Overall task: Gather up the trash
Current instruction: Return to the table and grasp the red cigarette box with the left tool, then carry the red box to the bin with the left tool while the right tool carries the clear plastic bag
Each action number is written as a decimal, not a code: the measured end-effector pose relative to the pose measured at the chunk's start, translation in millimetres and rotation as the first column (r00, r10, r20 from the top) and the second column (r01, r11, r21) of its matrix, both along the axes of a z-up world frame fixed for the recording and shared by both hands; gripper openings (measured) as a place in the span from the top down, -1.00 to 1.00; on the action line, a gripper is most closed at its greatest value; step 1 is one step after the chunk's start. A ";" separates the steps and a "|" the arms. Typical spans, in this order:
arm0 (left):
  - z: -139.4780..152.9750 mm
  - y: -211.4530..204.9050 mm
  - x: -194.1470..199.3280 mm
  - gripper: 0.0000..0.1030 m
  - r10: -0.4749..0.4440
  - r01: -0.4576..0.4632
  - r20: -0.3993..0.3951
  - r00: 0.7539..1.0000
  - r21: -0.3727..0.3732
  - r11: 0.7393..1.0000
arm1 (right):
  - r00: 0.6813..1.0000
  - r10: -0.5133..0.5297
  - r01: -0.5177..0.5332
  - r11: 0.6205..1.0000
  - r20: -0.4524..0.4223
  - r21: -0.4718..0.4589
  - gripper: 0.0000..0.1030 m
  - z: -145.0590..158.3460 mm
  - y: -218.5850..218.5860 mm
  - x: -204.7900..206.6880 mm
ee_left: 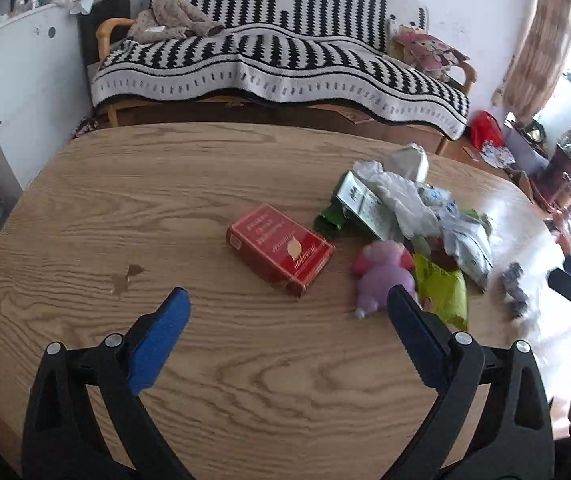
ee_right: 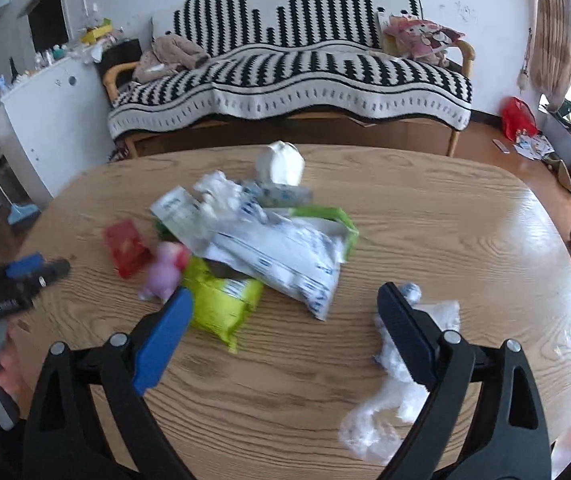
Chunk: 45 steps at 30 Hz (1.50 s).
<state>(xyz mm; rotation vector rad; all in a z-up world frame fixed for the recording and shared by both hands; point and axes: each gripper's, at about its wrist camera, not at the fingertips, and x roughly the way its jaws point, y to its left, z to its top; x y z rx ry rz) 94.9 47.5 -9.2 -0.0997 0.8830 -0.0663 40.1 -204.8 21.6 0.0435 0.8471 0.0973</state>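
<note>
**Both grippers spread above a table strewn with trash**

Nearest the left wrist camera, the left gripper (ee_left: 288, 300) hangs over bare wood of the table (ee_left: 165, 184) with its jaws wide apart and nothing between them. Just beyond its right finger lies a pink and purple plush toy (ee_left: 383, 274), and beside that a red box (ee_left: 279, 249) lies flat near the table's middle. Behind the toy sits the heap of trash: a yellow-green wrapper (ee_left: 443, 290), a white printed bag (ee_left: 465, 240), a green and white carton (ee_left: 355, 206) and a crumpled white paper cup (ee_left: 407, 160) at the far side.

The right gripper (ee_right: 285, 300) also stands fully open and empty, over the table's near half. A crumpled clear plastic bag (ee_right: 389, 420) lies partly under its right finger, apart from the main heap. Its left finger overlaps the yellow-green wrapper's near edge in the view; whether they touch, I cannot tell.

A black-and-white covered sofa (ee_left: 277, 60) stands behind the table.
</note>
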 end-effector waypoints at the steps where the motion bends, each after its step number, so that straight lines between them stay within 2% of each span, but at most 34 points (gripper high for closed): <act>1: -3.0 -3.5 4.0 -0.86 0.006 -0.006 -0.003 1.000 0.005 1.000 | 1.000 -0.008 0.008 1.000 0.010 -0.010 -0.75 -0.1 -7.1 -1.6; 5: -13.8 -9.0 29.1 -0.86 0.042 -0.042 -0.028 0.999 0.009 0.999 | 0.999 -0.046 0.046 0.999 0.007 0.002 -0.75 -2.1 -43.9 -2.7; 7: -26.3 -12.5 46.4 -0.86 0.080 -0.079 -0.052 0.995 0.035 0.996 | 0.996 -0.089 0.089 0.996 -0.028 0.000 -0.76 -11.0 -69.5 -2.8; 10: -42.4 -13.1 64.0 -0.85 0.112 -0.109 -0.095 0.989 0.035 0.993 | 0.987 -0.133 0.134 0.991 -0.088 0.002 -0.76 -33.4 -97.6 -3.0; 16: -69.6 -12.7 84.2 -0.85 0.161 -0.158 -0.184 0.970 0.031 0.987 | 0.970 -0.092 0.116 0.989 -0.223 0.096 -0.76 -75.2 -114.6 -11.8; 20: -82.7 -12.7 92.1 -0.85 0.181 -0.171 -0.206 0.962 0.064 0.983 | 0.961 -0.074 0.109 0.987 -0.268 0.117 -0.72 -88.7 -109.5 -17.5; 21: -84.8 -11.4 94.0 -0.85 0.191 -0.179 -0.205 0.960 0.075 0.981 | 0.958 -0.074 0.112 0.986 -0.277 0.124 -0.58 -90.6 -108.9 -18.3; 22: -85.2 -10.9 94.3 -0.85 0.200 -0.186 -0.196 0.960 0.089 0.979 | 0.956 -0.068 0.110 0.985 -0.286 0.134 -0.34 -91.2 -107.3 -17.9; 23: -85.5 -10.4 95.6 -0.85 0.209 -0.192 -0.188 0.960 0.105 0.976 | 0.954 -0.062 0.108 0.984 -0.292 0.145 -0.23 -91.1 -106.7 -17.9; 25: -85.9 -9.1 94.7 -0.80 0.209 -0.193 -0.180 0.961 0.105 0.976 | 0.953 -0.058 0.108 0.982 -0.298 0.154 0.22 -90.7 -105.9 -17.2; 28: -79.0 -7.5 89.7 -0.32 0.211 -0.192 -0.162 0.964 0.124 0.974 | 0.960 -0.065 0.110 0.982 -0.273 0.154 0.57 -81.4 -104.0 -20.5; 32: -65.0 1.2 81.6 -0.27 0.230 -0.219 -0.152 0.961 0.084 0.972 | 0.977 -0.066 0.100 0.982 -0.205 0.162 0.64 -57.0 -100.7 -24.9; 35: -53.0 4.0 76.4 -0.27 0.233 -0.223 -0.122 0.965 0.088 0.971 | 0.985 -0.062 0.088 0.982 -0.160 0.165 0.65 -40.9 -98.5 -27.0; 45: -33.6 -5.7 60.4 -0.27 0.200 -0.192 -0.083 0.976 0.100 0.976 | 0.987 -0.087 0.108 0.982 -0.137 0.154 0.65 -29.6 -106.9 -28.7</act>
